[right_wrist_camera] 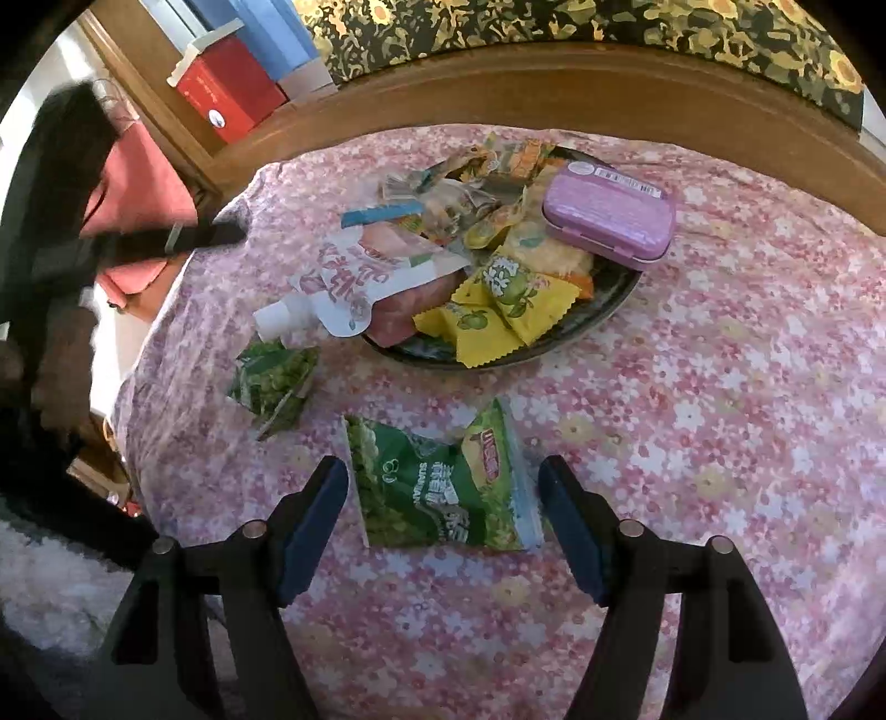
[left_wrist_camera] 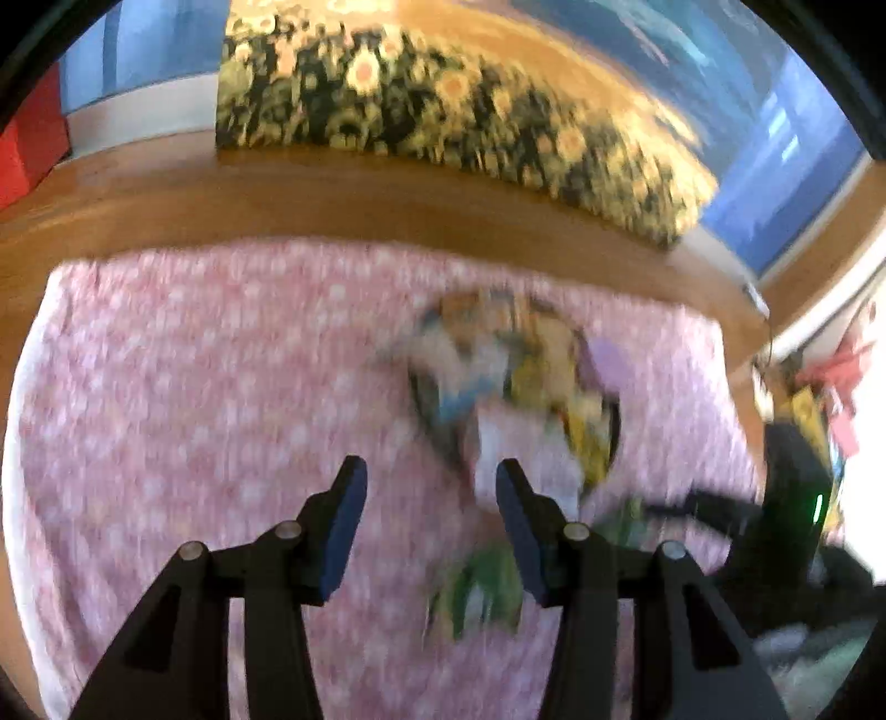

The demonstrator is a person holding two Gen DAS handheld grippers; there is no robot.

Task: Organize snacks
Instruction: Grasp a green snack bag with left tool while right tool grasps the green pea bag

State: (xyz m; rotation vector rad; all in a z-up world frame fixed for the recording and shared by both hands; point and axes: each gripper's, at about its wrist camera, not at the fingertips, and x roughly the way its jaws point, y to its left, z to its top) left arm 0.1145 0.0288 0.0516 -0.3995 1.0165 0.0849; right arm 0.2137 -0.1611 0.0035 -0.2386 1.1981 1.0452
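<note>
Nearest in the right wrist view, the right gripper [right_wrist_camera: 443, 493] is seen spread wide, nothing held, its blue pads on either side of a green snack bag [right_wrist_camera: 443, 487] that lies flat on the pink flowered tablecloth [right_wrist_camera: 720, 443]. No contact between the pads and the bag can be made out. A smaller green packet [right_wrist_camera: 274, 385] is found a little further off to the left, apart from the bag and just short of the dark plate [right_wrist_camera: 603, 307]. On the plate a heap of snacks is piled — a white and pink drink pouch [right_wrist_camera: 354, 277] whose cap hangs over the near-left rim, yellow sachets [right_wrist_camera: 493, 315] at the front, a purple tin [right_wrist_camera: 609, 216] on the right, mixed wrappers behind. Beyond the cloth a wooden rail [right_wrist_camera: 554, 88] is seen, then sunflower fabric [right_wrist_camera: 609, 27].

The left wrist view is heavily blurred. The left gripper [left_wrist_camera: 432, 487] is shown wide apart and empty above the cloth, the plate [left_wrist_camera: 515, 387] lying just beyond it and a green packet [left_wrist_camera: 482, 587] beside its right finger.
</note>
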